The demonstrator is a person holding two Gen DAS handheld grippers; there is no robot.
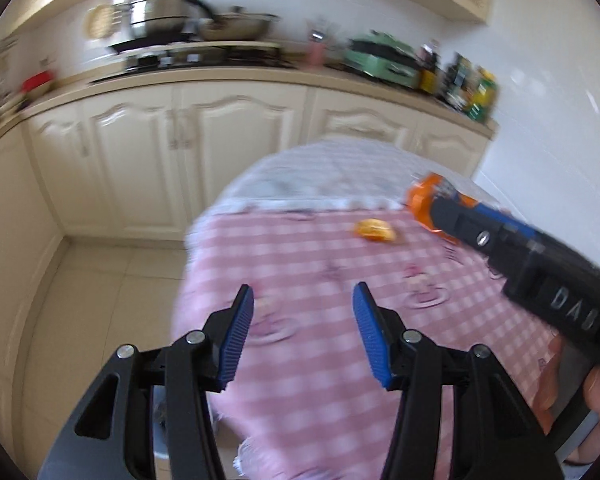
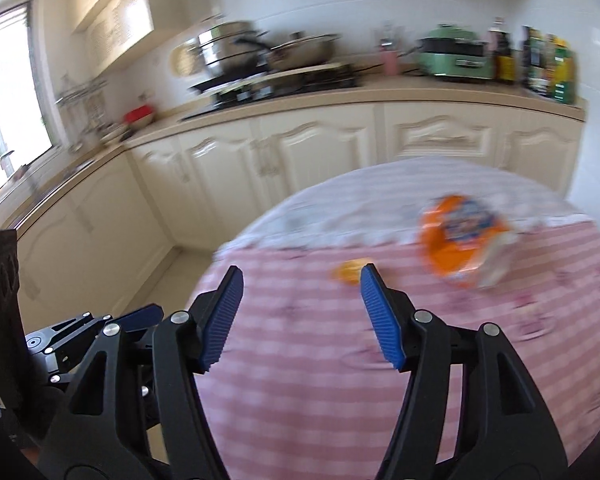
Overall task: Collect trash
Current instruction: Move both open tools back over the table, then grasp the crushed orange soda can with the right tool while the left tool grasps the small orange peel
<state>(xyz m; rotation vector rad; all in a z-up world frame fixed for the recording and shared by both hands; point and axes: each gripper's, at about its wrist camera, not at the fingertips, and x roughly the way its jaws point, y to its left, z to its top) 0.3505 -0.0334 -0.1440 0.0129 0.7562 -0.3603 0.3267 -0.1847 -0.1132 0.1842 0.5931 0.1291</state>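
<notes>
**Inspection note: both grippers empty above the table, trash not yet taken up**

Both tools hang over a round table (image 2: pixel 340 380) dressed in a pink checked cloth with a white lace cloth at the far side. The left gripper (image 1: pixel 303 334) stands partly open with nothing between its blue pads; only cloth shows in the gap. The right gripper (image 2: pixel 302 318) stands likewise apart and empty. Neither has hold of anything.

Two items of trash lie on the table. A small orange scrap (image 1: pixel 375 231), possibly peel, rests on the pink cloth near the seam with the lace, well ahead of both tools. An orange snack bag (image 2: pixel 462 242) lies beyond and to its right, straddling the seam between the two cloths. In the left wrist view the right tool's body covers most of the bag. The pictures are blurred, so fine detail is uncertain.

Orientation: the bag's long axis appears to run from the far left down toward the near right in the right wrist view, with a pale, crumpled end nearest the right tool. Whether that end is the open mouth cannot be told. The scrap is too small and blurred to assign an axis.

Recommendation for the step in hand, judged as the approach to the first pick: bring the right gripper down across the bag's short dimension, jaws astride it near the crumpled end, and close only once the film sits between the pads. Leave the scrap to the left gripper, kept low to the cloth so the pads do not pinch fabric.
</notes>
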